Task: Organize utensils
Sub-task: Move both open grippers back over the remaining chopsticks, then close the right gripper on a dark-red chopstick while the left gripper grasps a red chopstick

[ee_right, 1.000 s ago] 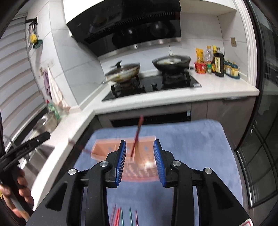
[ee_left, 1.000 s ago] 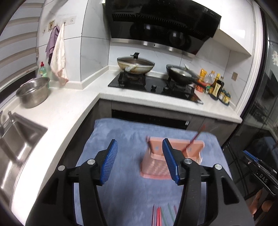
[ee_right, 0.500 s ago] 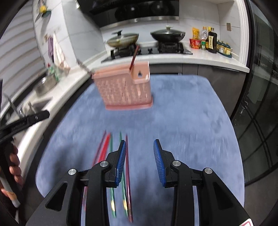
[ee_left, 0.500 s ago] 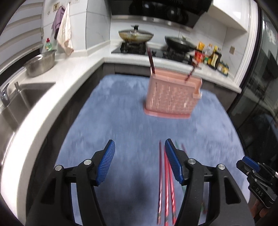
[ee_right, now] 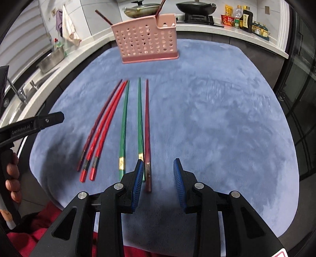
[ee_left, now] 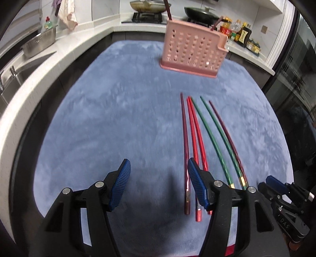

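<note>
A pink perforated utensil holder (ee_left: pixel 193 53) (ee_right: pixel 147 43) stands at the far side of the blue mat, with two dark red chopsticks leaning in it. Several chopsticks lie side by side on the mat: a maroon one (ee_left: pixel 185 148), two red ones (ee_left: pixel 195 138) (ee_right: pixel 104 126), two green ones (ee_left: pixel 215 136) (ee_right: pixel 123 126) and a dark red one (ee_left: pixel 227 136) (ee_right: pixel 147 126). My left gripper (ee_left: pixel 159 183) is open and empty, its right finger just over the maroon and red ones' near ends. My right gripper (ee_right: pixel 158 181) is open and empty, the dark red chopstick's end lying between its fingers.
The blue mat (ee_left: pixel 118 98) covers a table edged by a white counter (ee_left: pixel 49 65). A steel bowl (ee_left: pixel 38 44) and sink stand at the left. A stove with pans (ee_right: pixel 193 8) and bottles (ee_right: pixel 244 19) line the back.
Both grippers have dropped and pulled back from the pink holder toward the near ends of the chopsticks. Both stay open and empty.
</note>
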Demonstrator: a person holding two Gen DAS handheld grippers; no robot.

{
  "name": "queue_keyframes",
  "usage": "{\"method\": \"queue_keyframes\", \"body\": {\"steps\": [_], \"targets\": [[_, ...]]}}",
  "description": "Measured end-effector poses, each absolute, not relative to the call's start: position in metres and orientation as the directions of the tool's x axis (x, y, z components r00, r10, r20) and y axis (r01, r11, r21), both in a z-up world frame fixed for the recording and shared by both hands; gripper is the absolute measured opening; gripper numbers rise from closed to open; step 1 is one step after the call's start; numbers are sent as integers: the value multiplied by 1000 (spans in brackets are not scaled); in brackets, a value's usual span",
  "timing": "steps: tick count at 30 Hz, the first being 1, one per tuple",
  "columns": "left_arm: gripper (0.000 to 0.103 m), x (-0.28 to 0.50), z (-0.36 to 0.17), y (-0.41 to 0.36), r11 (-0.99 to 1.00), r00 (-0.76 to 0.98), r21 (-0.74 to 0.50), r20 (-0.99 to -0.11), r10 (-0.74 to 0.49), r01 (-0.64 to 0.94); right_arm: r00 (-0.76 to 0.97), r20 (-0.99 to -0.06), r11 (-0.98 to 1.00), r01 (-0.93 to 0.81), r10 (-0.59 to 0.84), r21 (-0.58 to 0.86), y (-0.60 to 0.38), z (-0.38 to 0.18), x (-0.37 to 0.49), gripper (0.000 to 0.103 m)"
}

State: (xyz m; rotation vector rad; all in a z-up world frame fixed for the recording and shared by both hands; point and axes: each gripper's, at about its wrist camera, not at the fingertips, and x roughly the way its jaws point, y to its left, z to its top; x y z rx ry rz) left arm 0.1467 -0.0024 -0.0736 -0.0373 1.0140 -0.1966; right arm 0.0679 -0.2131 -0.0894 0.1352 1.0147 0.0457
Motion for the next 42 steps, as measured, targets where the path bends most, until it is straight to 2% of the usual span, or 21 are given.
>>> {"method": "queue_keyframes", "body": {"steps": [17, 32, 42], "targets": [[57, 138, -98, -18, 973, 445, -121, -874, -198, 196, 457, -877, 982, 35, 147, 183, -210, -112, 60, 17], [56, 134, -119, -21, 971, 388, -120, -901, -193, 205, 447, -883, 984, 36, 140, 175, -210, -117, 63, 15], [52, 131, -123, -22, 971, 395, -94, -901, -177, 219, 451, -883, 986, 31, 130, 161, -208, -119, 67, 13]]}}
